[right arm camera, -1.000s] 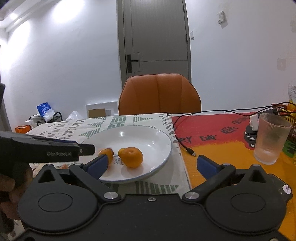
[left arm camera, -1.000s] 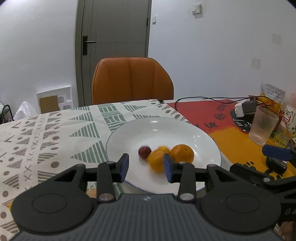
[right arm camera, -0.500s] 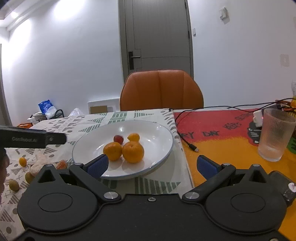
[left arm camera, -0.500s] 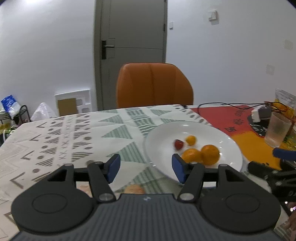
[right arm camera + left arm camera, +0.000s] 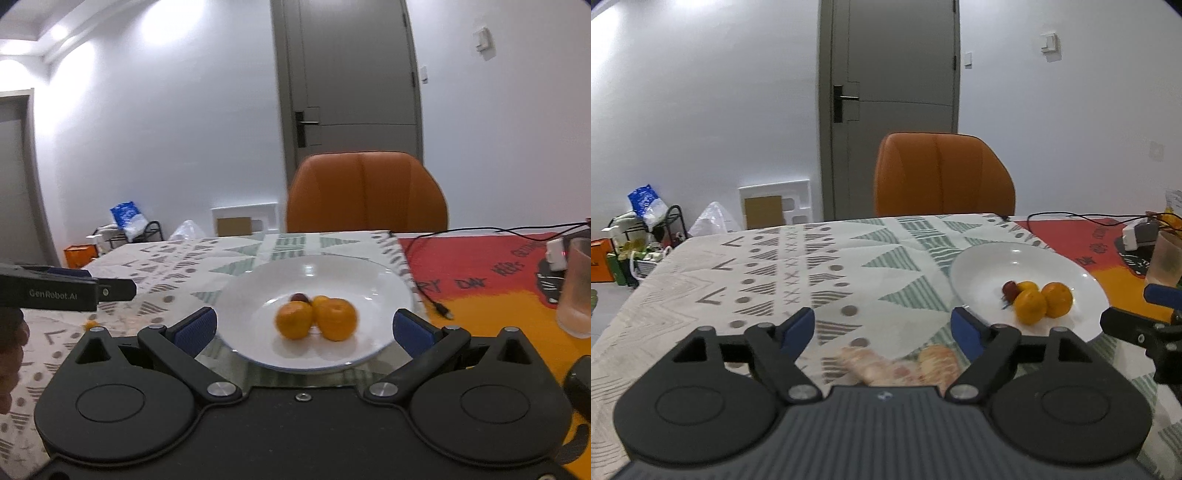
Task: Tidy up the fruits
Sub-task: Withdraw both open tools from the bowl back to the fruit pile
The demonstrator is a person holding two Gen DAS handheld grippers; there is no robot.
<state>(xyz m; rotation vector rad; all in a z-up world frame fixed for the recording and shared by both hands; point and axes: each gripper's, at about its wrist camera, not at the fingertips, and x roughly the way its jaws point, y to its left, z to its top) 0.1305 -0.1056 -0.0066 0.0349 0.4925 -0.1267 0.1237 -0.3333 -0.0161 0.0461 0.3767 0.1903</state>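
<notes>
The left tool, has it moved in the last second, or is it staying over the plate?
Yes. The left tool has swung left, away from the plate, and opened wider. The plate now sits at its right, and peeled fruit pieces lie between its fingers.

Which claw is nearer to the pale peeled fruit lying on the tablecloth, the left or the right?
Left. The left claw is open just above the pale peeled fruit, which lies between its fingers. The right claw is open over the white plate.
</notes>
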